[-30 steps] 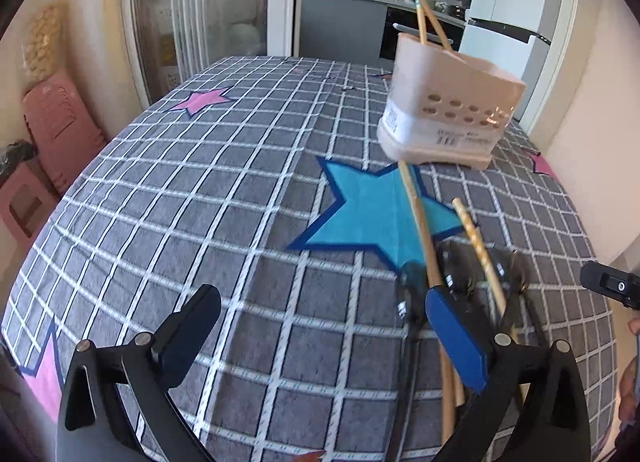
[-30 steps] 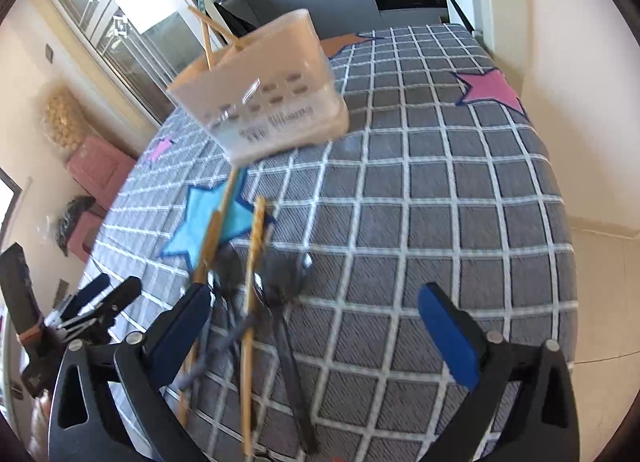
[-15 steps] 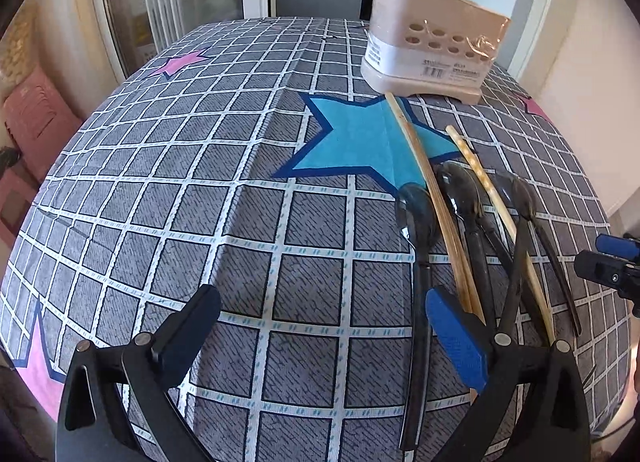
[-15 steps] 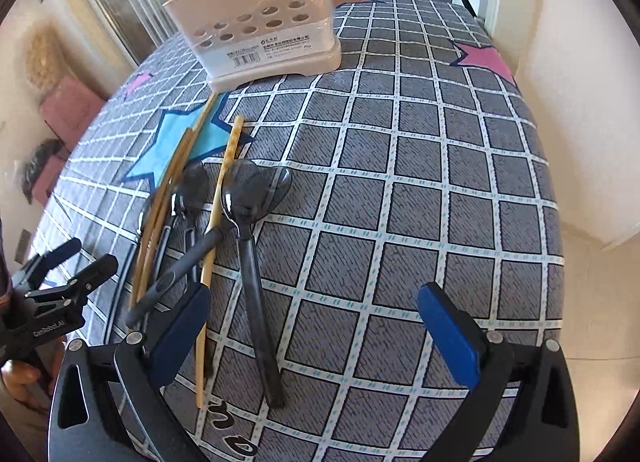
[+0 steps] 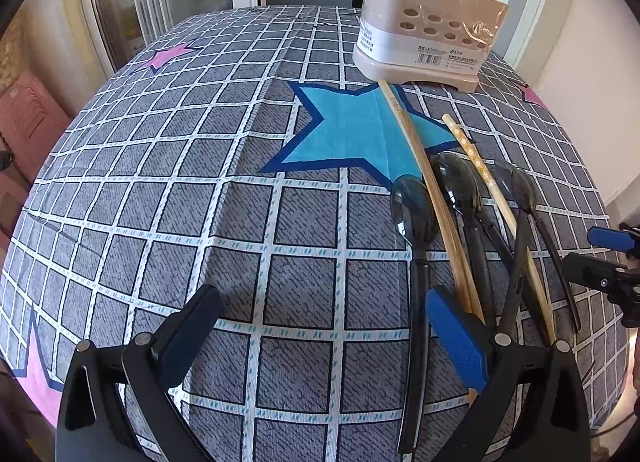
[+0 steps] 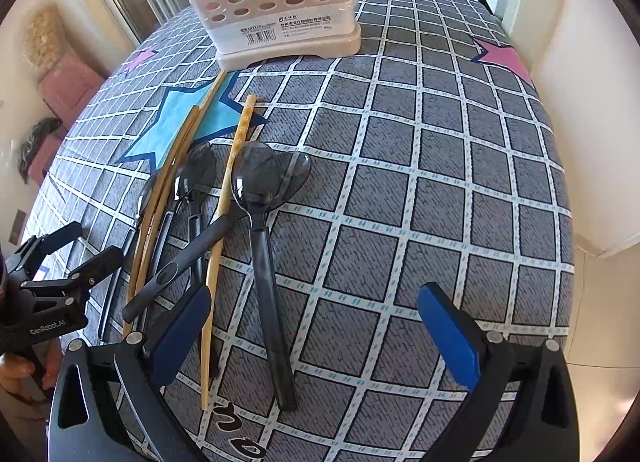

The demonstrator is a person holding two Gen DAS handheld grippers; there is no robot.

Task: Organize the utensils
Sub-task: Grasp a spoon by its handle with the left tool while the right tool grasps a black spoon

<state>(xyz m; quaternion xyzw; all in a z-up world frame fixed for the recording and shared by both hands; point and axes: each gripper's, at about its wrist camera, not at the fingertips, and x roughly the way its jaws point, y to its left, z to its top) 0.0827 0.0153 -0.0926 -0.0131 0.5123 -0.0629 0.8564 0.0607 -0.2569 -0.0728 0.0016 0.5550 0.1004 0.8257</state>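
Hovering low over the near edge of the table (image 6: pixel 460 166), both grippers are spread wide with nothing between their pads. The right gripper (image 6: pixel 312 336) sits right over the handle ends of the loose pile. The nearest black spoon (image 6: pixel 264 262) runs its handle between the open jaws, just inside the left pad, long axis pointing away toward the far edge, bowl end farthest from the tool. A patterned chopstick (image 6: pixel 224 214) lies alongside it on its left, nearly parallel, with another spoon's handle crossing it at a slant.

The left gripper (image 5: pixel 320 332) hangs over bare checked cloth, and the pile lies off to its right. One dark spoon (image 5: pixel 414 230) and a pair of plain chopsticks (image 5: pixel 424 174) pass just under its right pad. My read: the right gripper is the nearer and better lined-up tool for the first pick, since only a close and lift along the handle is needed.

Farther out, past the blue star (image 5: pixel 356 130), the beige holder (image 6: pixel 276 10) stands upright near the far edge, with two sticks already poking from its top. The plain chopsticks' tips almost touch its base.

Against the earlier frames, both cameras show more of the handles and the near edge, the holder reads level rather than tilted, and the utensils themselves keep their layout.
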